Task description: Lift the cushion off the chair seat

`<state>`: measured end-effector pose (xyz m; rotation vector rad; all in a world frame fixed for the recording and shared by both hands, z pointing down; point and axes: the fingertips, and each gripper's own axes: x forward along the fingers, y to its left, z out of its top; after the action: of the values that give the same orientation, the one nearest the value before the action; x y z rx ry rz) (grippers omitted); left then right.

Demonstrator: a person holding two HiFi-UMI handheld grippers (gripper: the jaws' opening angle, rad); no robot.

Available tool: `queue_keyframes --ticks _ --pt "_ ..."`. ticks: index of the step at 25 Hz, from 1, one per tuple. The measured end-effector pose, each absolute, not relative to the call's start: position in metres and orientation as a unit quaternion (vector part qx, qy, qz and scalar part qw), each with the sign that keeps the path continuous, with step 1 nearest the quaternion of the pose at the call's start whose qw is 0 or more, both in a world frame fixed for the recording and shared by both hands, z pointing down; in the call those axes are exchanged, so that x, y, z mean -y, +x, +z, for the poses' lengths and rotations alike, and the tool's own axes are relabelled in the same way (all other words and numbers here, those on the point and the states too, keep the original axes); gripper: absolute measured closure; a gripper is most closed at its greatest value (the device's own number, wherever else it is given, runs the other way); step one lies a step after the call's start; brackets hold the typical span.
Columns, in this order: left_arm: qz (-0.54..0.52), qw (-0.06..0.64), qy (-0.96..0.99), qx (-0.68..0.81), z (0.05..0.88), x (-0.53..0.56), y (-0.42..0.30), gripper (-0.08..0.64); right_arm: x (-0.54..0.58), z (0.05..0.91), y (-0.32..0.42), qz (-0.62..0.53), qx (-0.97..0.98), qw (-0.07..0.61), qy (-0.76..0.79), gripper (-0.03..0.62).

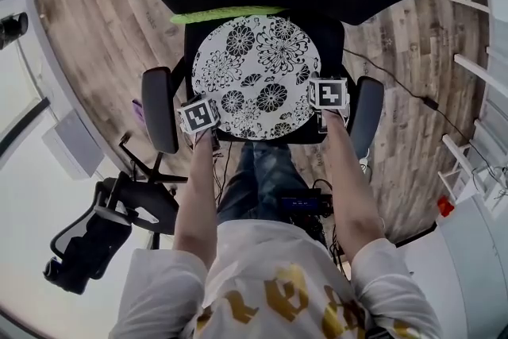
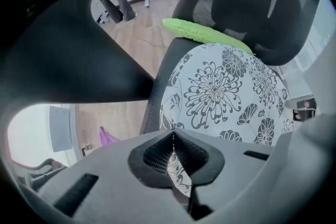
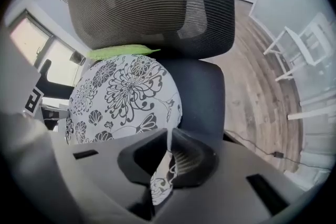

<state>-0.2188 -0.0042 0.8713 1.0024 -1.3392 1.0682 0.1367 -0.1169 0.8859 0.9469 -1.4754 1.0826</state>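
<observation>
A round white cushion (image 1: pixel 255 78) with black flower prints lies on the black seat of an office chair (image 1: pixel 329 32). My left gripper (image 1: pixel 205 131) pinches the cushion's near left edge, and a fold of the flowered fabric (image 2: pixel 176 168) shows between its jaws. On the near right edge my right gripper (image 1: pixel 327 109) is shut the same way, with fabric (image 3: pixel 164 173) caught in its jaws. Both point straight down. The cushion (image 2: pixel 226 94) (image 3: pixel 123 97) rests flat on the seat.
A bright green cushion (image 1: pixel 226 13) sits at the back of the seat against the mesh backrest (image 3: pixel 152 2). Black armrests (image 1: pixel 159 107) (image 1: pixel 367 113) flank the seat beside each gripper. A cable (image 1: pixel 413 95) runs over the wood floor at right, another chair (image 1: pixel 103 230) at left.
</observation>
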Motion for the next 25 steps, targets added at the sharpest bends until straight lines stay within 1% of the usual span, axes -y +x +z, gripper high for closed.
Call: queue_keyframes --ticks 3,10,15,25 --pt "0.465 0.533 0.436 0.557 0.868 0.008 -0.219 0.548 0.116 0.880 0.130 0.456 0.617 0.506 0.395 0.565" --pt "0.428 0.532 0.447 0.578 0.849 0.016 -0.218 0.549 0.111 0.865 0.127 0.463 0.613 0.493 0.408 0.569" --pt "0.442 0.513 0.465 0.570 0.843 0.019 -0.214 0.549 0.111 0.855 0.124 0.448 0.622 0.502 0.400 0.569" --pt "0.434 0.506 0.493 0.559 0.817 0.027 -0.207 0.549 0.096 0.826 0.121 0.430 0.630 0.513 0.395 0.569"
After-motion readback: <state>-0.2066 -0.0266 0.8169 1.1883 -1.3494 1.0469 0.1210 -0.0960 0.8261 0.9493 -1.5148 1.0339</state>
